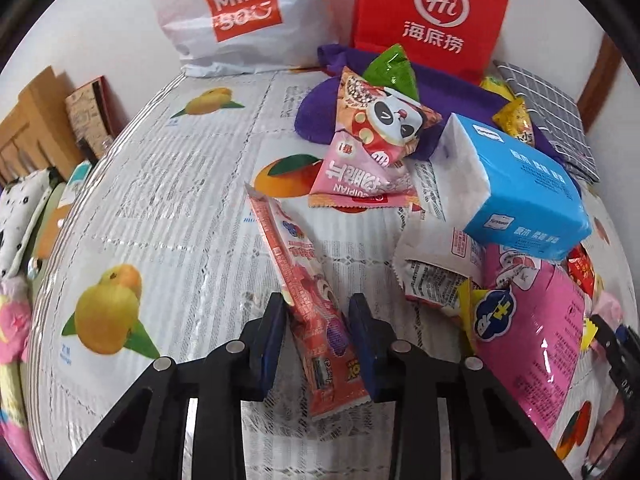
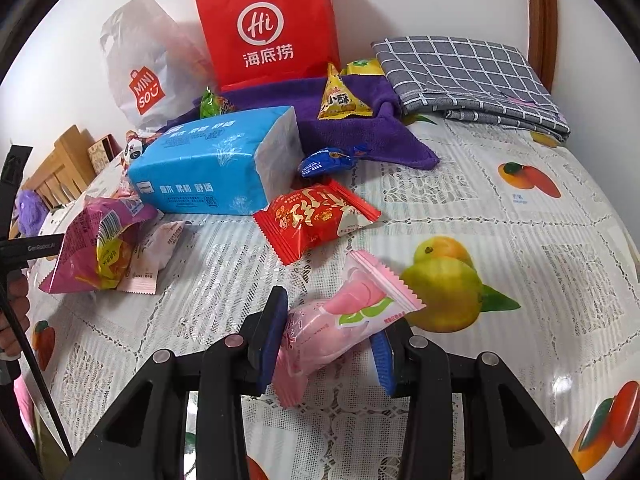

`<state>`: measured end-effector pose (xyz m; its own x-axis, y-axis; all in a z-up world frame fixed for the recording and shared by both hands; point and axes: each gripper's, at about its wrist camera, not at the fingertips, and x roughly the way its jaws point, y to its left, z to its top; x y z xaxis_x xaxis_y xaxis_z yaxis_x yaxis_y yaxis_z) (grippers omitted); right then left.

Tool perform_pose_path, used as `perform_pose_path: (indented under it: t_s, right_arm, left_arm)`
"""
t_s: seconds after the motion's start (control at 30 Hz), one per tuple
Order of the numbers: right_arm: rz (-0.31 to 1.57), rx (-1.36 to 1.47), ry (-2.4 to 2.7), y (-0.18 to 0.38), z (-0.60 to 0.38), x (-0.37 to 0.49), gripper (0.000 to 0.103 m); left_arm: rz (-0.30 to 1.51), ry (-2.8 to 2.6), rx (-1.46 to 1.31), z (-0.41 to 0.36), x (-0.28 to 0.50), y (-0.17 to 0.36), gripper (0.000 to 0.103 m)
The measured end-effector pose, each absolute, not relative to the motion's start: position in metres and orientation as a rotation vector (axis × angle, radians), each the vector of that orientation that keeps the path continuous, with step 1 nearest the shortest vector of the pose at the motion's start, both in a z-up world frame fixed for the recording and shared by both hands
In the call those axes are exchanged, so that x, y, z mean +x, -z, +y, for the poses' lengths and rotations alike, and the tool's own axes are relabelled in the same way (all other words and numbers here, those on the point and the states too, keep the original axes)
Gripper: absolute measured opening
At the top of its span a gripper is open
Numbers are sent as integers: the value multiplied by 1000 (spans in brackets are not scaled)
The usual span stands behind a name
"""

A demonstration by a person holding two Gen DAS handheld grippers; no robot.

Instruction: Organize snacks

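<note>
- My left gripper (image 1: 316,312) pinches a long red snack stick (image 1: 308,304) that lies on the fruit-print tablecloth (image 1: 168,184).
- My right gripper (image 2: 332,328) pinches a pink peach-print packet (image 2: 344,320) above the cloth.
- Readable: "MINISO" on the white bag (image 1: 240,12), "Hi 海底捞" on the red bag (image 1: 432,12).

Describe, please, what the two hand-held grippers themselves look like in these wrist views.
Both look alike: the left hand-held gripper and the right hand-held gripper have matte black angular frames with cut-outs, round silver pivot pins, and two black fingers faced with ribbed dark blue pads. No cables show.
</note>
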<state>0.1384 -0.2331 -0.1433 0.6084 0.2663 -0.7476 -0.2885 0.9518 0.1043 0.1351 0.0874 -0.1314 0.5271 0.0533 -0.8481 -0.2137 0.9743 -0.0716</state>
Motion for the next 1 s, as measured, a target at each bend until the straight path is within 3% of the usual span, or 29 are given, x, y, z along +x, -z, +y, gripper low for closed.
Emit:
perform_pose_path:
  t_s: [0.07, 0.2, 0.33, 0.73, 1.0]
  right_arm:
    - [859, -30, -318, 143, -232, 139, 41]
    - [860, -30, -317, 143, -232, 139, 41]
    - [860, -37, -314, 144, -232, 139, 41]
    - [864, -46, -300, 142, -231, 140, 41]
    - [853, -21, -310, 141, -235, 137, 38]
  left_arm:
    - [987, -147, -161, 86, 137, 132, 40]
    - [922, -152, -84, 78, 136, 136, 41]
    - [892, -136, -117, 85, 132, 135, 37]
    - [892, -122, -152, 89, 132, 135, 37]
    - [871, -103, -252, 104, 126, 135, 27]
